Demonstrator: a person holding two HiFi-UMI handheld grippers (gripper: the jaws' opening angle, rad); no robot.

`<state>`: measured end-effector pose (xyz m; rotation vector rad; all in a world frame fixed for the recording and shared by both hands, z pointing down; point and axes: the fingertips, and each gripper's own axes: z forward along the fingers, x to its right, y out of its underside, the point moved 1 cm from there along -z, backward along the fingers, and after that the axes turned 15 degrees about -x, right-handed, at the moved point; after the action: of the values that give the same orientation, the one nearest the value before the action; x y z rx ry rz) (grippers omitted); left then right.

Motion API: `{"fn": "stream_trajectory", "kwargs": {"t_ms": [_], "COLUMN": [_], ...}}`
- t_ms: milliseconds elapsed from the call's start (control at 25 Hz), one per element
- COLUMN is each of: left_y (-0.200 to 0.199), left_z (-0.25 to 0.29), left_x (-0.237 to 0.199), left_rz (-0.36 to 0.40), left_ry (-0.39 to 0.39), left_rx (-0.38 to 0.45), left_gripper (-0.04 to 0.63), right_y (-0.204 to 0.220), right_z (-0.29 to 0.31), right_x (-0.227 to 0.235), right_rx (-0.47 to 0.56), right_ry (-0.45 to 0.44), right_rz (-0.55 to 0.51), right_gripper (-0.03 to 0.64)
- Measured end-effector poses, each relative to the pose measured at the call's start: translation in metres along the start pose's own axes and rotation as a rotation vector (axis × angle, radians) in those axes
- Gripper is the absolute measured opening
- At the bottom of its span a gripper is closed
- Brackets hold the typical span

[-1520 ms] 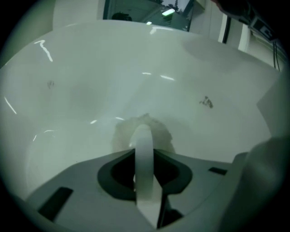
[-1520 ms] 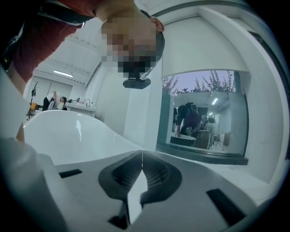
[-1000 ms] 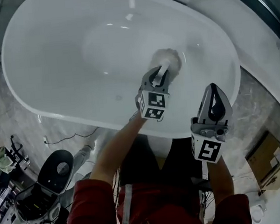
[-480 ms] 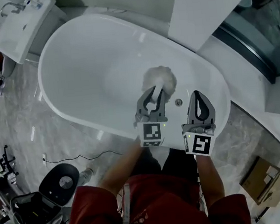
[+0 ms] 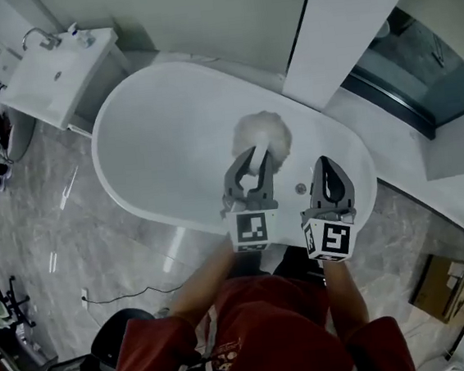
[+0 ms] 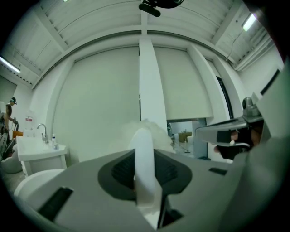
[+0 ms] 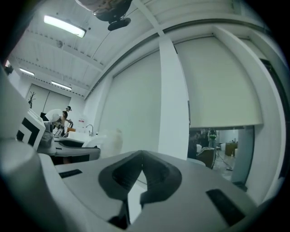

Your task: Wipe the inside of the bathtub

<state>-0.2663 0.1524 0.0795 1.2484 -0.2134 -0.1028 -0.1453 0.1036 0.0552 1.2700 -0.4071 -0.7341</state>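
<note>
Since a second earlier, both tools had drawn back from the bottom of the bathtub [image 5: 165, 138] and come side by side at its near rim, and more of the room showed around the tub. The left hand-held gripper [image 5: 258, 153] was clamped on the white handle [image 6: 144, 167] of a fluffy white duster [image 5: 261, 133], whose head stood beyond the jaw tips over the tub's right half; whether it touched the tub surface could not be told. The right hand-held gripper [image 5: 325, 165] hung just beside it, jaws drawn together with nothing between them, pointing past the drain [image 5: 301, 188]. A washbasin [image 5: 55, 71] with a faucet [image 5: 35, 35] stood beyond the tub's far left end.
</note>
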Motion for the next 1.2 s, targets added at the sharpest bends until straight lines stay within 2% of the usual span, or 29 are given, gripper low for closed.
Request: {"fn": "stream_trajectory", "kwargs": {"t_ms": [200,400,560,680,880,1040,1200], "left_y": [-0.039,-0.069,-0.085,-0.093,-0.104,-0.114,-0.120], "left_z": [-0.035,-0.055,-0.075,-0.084,-0.096,-0.108,-0.118], "left_x": [0.016,0.028,0.050,0.067,0.092,0.097,0.101], "left_rz": [-0.030,-0.046,0.010,0.018,-0.043,-0.015,-0.006], "left_ry": [-0.014,-0.042,-0.066,-0.073,-0.053,-0.021,0.048], "left_rx": [0.033,0.087,0.114,0.122,0.125,0.142,0.146], "left_gripper": [0.097,0.097,0.097,0.097,0.097,0.097,0.097], "right_y": [-0.036,-0.062,-0.066,-0.063,-0.056,-0.062,-0.073], "right_z": [-0.036,-0.058,-0.085,-0.101,-0.123,-0.134,-0.149], "right_x": [0.004,0.013,0.036,0.051,0.072,0.077,0.077], "right_rx": [0.035,0.114,0.119,0.111,0.099,0.103,0.118], "right_ry": [0.012,0.057,0.050,0.056,0.072,0.065,0.104], "right_rz": [-0.018,-0.093,-0.053,-0.061,-0.013,0.017,-0.049], "right_gripper": [0.011,0.011,0.011,0.011,0.011,0.012,0.011]}}
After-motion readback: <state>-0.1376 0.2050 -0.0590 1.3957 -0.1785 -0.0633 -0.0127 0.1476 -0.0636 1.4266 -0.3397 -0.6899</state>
